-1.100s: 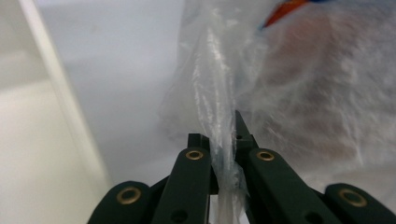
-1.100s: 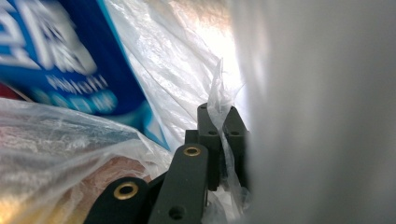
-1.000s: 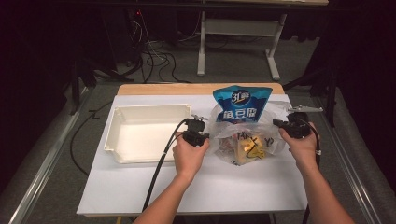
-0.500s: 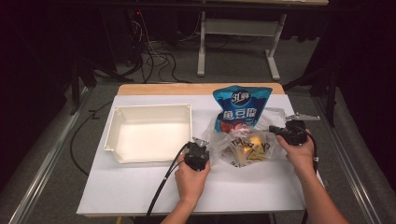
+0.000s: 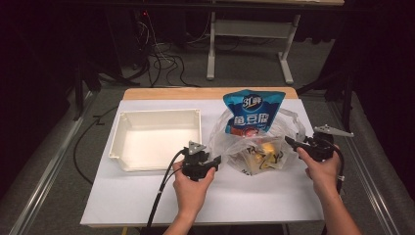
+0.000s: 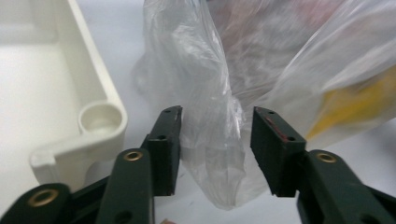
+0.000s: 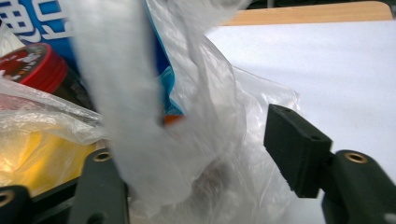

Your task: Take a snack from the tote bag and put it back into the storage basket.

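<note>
A crinkled clear plastic bag [image 5: 254,152] lies on the white table [image 5: 147,196] toward its right edge, with a glossy blue pouch [image 5: 252,112] standing in it at the far side and yellow packets showing through the film. The left gripper [image 6: 217,135] has its jaws parted around a fold of film. The right gripper [image 7: 187,154] is likewise spread, film bunched between. A smooth cream plastic tray [image 5: 120,142] with rounded corners sits just left of the bag.

Empty white tray [image 5: 157,142] on the white table [image 5: 254,196], left of centre. Cables [image 5: 161,63] and a metal stand [image 5: 249,34] lie on the floor beyond.
</note>
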`<act>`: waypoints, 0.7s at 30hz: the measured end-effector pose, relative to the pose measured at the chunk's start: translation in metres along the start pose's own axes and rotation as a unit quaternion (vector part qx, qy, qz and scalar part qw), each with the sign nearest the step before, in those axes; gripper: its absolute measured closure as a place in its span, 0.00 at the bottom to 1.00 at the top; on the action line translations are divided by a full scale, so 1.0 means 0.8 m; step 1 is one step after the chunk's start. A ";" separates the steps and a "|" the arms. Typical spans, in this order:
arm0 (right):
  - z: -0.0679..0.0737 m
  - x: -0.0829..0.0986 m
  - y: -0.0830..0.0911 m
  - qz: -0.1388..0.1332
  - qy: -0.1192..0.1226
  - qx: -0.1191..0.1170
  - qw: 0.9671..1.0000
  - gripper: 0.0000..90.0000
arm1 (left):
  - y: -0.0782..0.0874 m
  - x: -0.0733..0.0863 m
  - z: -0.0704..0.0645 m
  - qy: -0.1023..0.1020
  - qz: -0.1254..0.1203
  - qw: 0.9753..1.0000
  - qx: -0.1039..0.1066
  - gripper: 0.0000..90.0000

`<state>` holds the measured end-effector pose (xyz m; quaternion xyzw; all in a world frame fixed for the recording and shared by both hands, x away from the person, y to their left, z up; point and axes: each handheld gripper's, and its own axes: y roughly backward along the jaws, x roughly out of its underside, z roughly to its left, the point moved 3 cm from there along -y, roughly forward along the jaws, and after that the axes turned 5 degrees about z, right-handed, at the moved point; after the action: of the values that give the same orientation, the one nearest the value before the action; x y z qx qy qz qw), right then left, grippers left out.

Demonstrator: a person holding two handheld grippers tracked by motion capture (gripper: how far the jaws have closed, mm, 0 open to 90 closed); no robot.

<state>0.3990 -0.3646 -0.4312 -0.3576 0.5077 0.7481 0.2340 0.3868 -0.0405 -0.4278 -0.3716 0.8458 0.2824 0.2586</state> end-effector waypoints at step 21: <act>0.029 0.038 0.009 0.023 0.014 -0.031 0.999 0.99 | -0.036 0.051 0.014 -0.066 0.096 0.993 0.012 1.00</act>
<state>0.3677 -0.3464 -0.4453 -0.3632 0.4952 0.7639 0.1984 0.3873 -0.0689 -0.4699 -0.2663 0.8619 0.3193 0.2902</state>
